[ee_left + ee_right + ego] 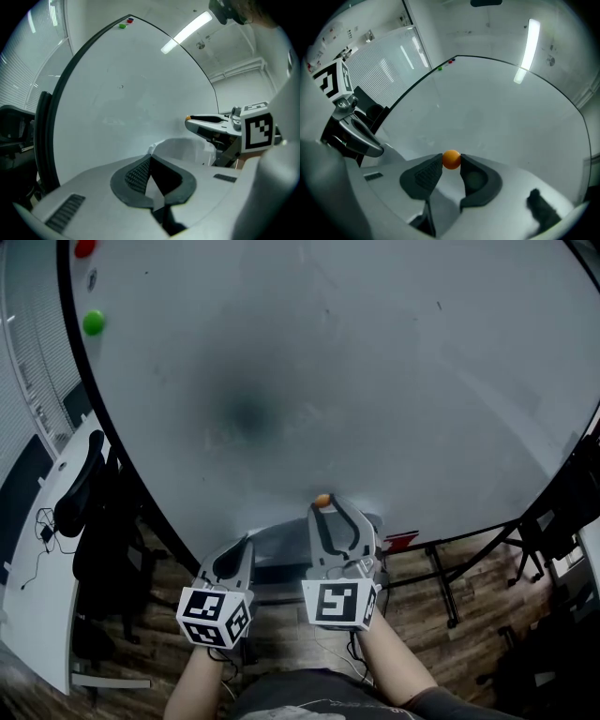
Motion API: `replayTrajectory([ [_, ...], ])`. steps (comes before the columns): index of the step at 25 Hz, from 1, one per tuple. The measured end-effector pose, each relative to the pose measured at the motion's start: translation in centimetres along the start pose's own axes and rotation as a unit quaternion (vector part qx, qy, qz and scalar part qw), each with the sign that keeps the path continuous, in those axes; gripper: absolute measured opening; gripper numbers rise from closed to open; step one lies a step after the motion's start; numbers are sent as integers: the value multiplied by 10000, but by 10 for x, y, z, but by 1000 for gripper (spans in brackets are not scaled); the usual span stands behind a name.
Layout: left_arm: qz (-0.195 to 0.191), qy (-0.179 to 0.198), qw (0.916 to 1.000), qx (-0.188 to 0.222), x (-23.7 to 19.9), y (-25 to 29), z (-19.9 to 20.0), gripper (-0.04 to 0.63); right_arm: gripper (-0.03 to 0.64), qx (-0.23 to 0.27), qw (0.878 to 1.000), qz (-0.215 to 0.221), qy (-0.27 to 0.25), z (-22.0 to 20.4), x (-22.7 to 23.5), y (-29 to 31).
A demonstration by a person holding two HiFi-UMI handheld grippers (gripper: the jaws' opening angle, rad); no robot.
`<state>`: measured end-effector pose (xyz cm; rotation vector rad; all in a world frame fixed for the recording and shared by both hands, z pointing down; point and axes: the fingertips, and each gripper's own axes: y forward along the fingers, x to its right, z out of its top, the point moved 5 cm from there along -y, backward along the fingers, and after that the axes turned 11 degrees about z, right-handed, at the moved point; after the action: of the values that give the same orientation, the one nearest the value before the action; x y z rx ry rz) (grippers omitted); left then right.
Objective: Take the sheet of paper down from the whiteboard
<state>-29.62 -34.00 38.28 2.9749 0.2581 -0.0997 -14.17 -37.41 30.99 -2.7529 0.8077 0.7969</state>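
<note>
A large whiteboard (pixel 356 381) fills the head view, with a green magnet (pixel 93 322) and a red magnet (pixel 84 247) stuck at its upper left. My right gripper (pixel 324 504) is at the board's lower edge, and its pads press on a small round orange magnet (pixel 451 159). Lower down and to the left, my left gripper (pixel 246 542) is shut on the edge of the sheet of paper (pixel 180 147). The sheet curls out past that gripper's tips, off the board, and lies grey between the two grippers (pixel 281 547).
A black office chair (pixel 84 484) and a white desk (pixel 28 596) with cables stand to the left of the board. The board's black stand legs (pixel 445 587) spread over the wooden floor at the right. A small red item (pixel 401 540) sits at the board's lower edge.
</note>
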Motion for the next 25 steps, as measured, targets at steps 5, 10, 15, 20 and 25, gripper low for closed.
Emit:
replayTrajectory([
  [5, 133, 117, 9998, -107, 18, -5, -9, 14, 127, -56, 9994, 255, 234, -24, -1, -25],
  [10, 324, 101, 9992, -188, 42, -10, -19, 14, 127, -67, 9982, 480, 362, -46, 9, -49],
  [15, 597, 90, 9979, -247, 70, -17, -29, 14, 127, 54, 9963, 700, 501, -64, 26, -72],
  [20, 889, 166, 9958, -162, 97, -28, -30, 14, 127, 263, 9936, 959, 528, -74, 43, -94],
  [25, 930, 230, 9951, -264, 118, -36, -36, 14, 127, 230, 9899, 1220, 688, -91, 46, -113],
])
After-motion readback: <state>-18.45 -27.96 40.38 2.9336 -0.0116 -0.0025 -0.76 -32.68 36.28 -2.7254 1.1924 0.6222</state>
